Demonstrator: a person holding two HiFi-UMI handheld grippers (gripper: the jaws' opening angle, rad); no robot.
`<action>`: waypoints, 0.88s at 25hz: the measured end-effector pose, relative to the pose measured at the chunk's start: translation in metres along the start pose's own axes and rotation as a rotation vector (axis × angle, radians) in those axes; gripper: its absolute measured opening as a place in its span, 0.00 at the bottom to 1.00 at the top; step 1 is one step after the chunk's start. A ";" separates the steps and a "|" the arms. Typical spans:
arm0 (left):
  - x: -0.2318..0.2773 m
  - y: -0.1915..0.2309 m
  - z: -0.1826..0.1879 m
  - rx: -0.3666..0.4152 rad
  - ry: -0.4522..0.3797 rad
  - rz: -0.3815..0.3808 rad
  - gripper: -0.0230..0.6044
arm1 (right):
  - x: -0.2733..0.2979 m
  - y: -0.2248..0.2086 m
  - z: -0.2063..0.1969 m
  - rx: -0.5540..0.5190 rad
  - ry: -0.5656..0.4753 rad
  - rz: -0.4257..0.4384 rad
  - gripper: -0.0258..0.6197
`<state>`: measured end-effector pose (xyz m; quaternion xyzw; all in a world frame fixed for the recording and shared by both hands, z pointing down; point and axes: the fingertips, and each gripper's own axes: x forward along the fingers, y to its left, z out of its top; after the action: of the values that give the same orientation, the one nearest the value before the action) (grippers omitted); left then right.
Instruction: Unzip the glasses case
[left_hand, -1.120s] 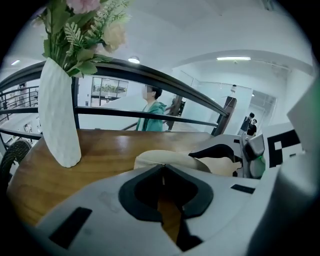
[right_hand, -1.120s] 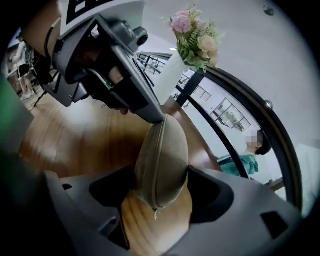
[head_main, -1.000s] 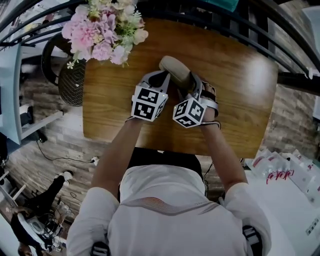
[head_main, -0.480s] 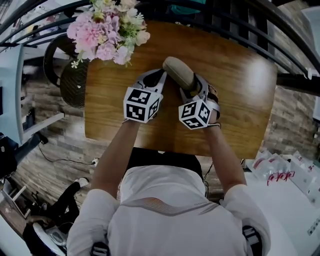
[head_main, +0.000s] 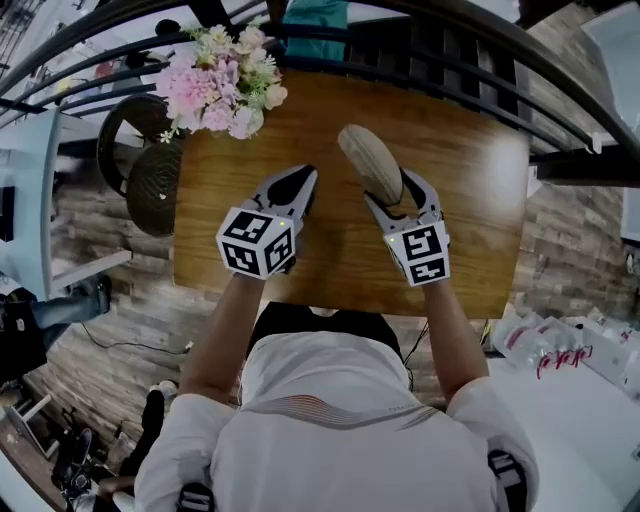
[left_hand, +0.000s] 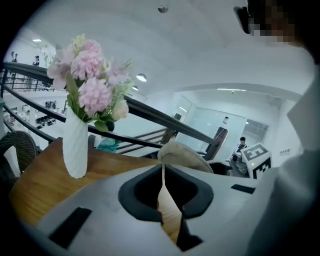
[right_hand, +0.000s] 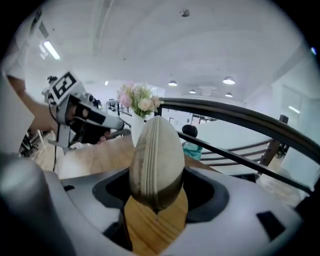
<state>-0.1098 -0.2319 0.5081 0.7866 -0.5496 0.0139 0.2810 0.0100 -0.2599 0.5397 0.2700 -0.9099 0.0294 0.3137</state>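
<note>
Over the middle of the wooden table (head_main: 470, 230), the right gripper (head_main: 393, 190) clamps wide-spread jaws on the beige glasses case (head_main: 366, 158), held off the tabletop, while the left gripper (head_main: 300, 180) hangs there too, jaws pressed together, empty.

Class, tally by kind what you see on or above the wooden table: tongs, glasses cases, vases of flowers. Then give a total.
tongs: 2 (left tongs, right tongs)
glasses case: 1
vase of flowers: 1
Total: 4
</note>
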 end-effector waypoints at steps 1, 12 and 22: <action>-0.006 -0.010 0.006 -0.002 -0.013 -0.018 0.08 | -0.013 0.000 0.009 0.041 -0.032 0.023 0.59; -0.068 -0.119 0.091 -0.026 -0.162 -0.302 0.08 | -0.159 0.009 0.105 0.391 -0.383 0.282 0.59; -0.097 -0.200 0.127 -0.072 -0.208 -0.728 0.52 | -0.224 0.041 0.140 0.497 -0.516 0.656 0.59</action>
<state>-0.0102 -0.1594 0.2841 0.9173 -0.2598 -0.1861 0.2376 0.0589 -0.1505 0.3004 0.0339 -0.9606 0.2751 -0.0219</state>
